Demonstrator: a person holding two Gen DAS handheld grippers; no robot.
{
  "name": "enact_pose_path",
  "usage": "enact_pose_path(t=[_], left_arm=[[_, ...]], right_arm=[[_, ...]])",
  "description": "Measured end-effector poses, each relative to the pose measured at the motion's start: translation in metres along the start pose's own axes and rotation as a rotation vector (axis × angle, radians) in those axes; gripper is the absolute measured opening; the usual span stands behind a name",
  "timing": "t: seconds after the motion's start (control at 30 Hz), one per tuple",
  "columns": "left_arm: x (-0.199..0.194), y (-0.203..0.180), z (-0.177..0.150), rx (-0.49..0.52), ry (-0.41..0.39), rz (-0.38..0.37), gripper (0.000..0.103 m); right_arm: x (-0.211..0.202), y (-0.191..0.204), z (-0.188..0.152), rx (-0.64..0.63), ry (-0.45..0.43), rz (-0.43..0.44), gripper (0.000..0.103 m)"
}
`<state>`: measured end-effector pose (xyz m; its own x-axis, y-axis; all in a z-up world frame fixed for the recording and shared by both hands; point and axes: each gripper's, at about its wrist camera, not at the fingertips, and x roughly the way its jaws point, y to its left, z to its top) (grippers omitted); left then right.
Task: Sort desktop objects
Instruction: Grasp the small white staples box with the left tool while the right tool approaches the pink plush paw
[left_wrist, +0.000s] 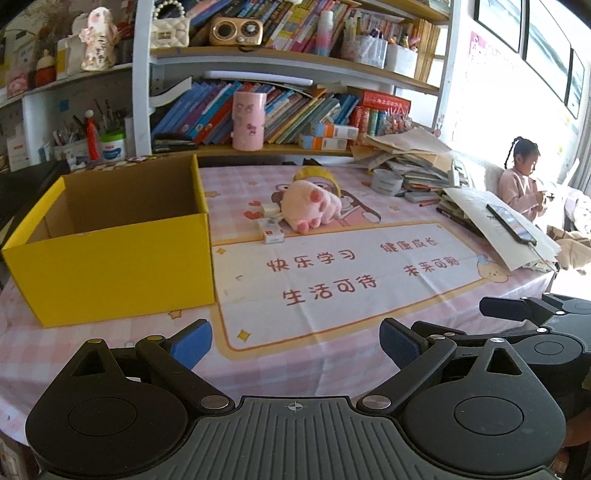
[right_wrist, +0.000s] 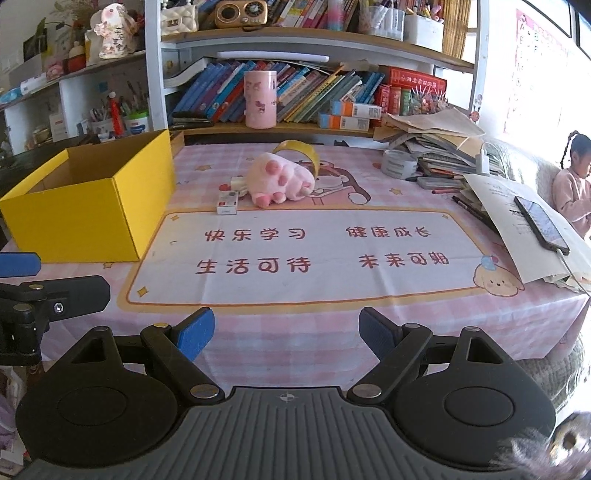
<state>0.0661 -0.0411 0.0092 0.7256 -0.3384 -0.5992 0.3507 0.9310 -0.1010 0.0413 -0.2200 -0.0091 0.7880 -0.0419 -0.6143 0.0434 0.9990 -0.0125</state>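
Observation:
An open yellow cardboard box stands at the table's left. Mid-table lie a pink plush paw, a small red-and-white box, a white plug and a yellow tape roll behind the paw. My left gripper is open and empty over the near table edge. My right gripper is open and empty, beside it to the right; its body shows in the left wrist view.
The pink printed tablecloth covers the table. A pile of papers and books, a grey tape roll, pens and a phone on a sheet fill the right side. Bookshelves with a pink cup stand behind. A child sits at far right.

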Motion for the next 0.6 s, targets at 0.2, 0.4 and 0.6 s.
enact_pose_path(t=[0.2,0.4,0.6], left_arm=[[0.017,-0.008,0.008,0.011,0.016,0.003,0.099],[0.037,-0.019,0.018,0.018,0.035,0.008,0.099],[0.055,-0.026,0.030,0.003,0.042,0.032,0.099]], right_arm=[[0.013,-0.014,0.006,0.012,0.011,0.007,0.084],[0.031,-0.031,0.015,0.034,0.027,0.013,0.084],[0.052,-0.048,0.030,0.039,0.041,0.037,0.084]])
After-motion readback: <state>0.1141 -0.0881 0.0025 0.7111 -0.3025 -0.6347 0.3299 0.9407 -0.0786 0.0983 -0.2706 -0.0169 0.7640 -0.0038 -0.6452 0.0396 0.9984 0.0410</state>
